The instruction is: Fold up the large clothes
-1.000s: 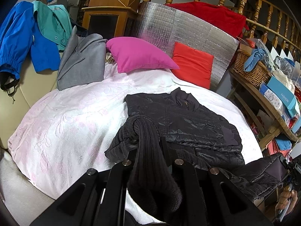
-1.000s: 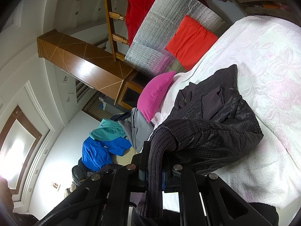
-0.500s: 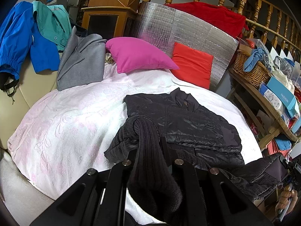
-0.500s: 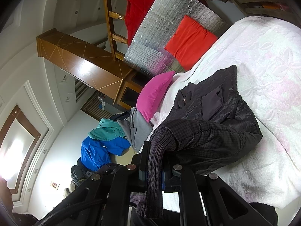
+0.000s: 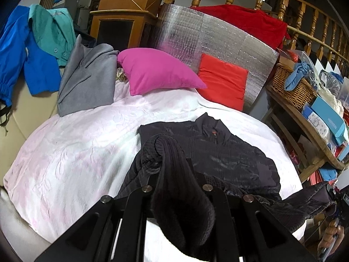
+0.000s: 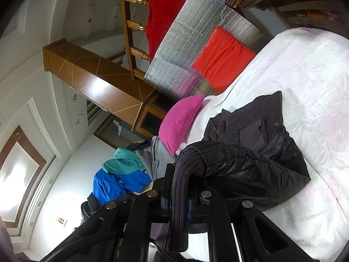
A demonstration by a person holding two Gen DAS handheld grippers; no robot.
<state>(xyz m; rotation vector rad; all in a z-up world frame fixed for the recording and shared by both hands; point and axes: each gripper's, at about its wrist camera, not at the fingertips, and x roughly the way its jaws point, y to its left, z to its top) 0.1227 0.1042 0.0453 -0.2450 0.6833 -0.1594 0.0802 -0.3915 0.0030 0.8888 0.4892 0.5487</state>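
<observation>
From the left wrist, the left gripper (image 5: 174, 174) is pinching a ribbed cuff (image 5: 172, 157) of the black jacket (image 5: 229, 152), its two fingers closed on the knit, which is draping back over them toward the camera. The jacket is lying on the white bedspread (image 5: 76, 144) straight ahead of this gripper, collar at the far end toward the red cushion (image 5: 222, 83), so its long axis is running away from the holder, and the sleeve is rising from the near left corner of the body. At the lower right of this view the other sleeve is stretching off the bed edge toward a hand, probably the one carrying the second tool, though the corner is too dark to be sure. From the right wrist, rolled on its side, the right gripper (image 6: 180, 198) is clamping the second cuff (image 6: 181, 181) between blue-padded fingers, with the jacket body just beyond and the pink pillow (image 6: 181, 122) farther off. Only this view is showing the pads biting the knit; only the left one is showing the jacket's full outline. Both grippers are sitting at the near hem, so folding each sleeve means carrying it forward and inward over the chest.
</observation>
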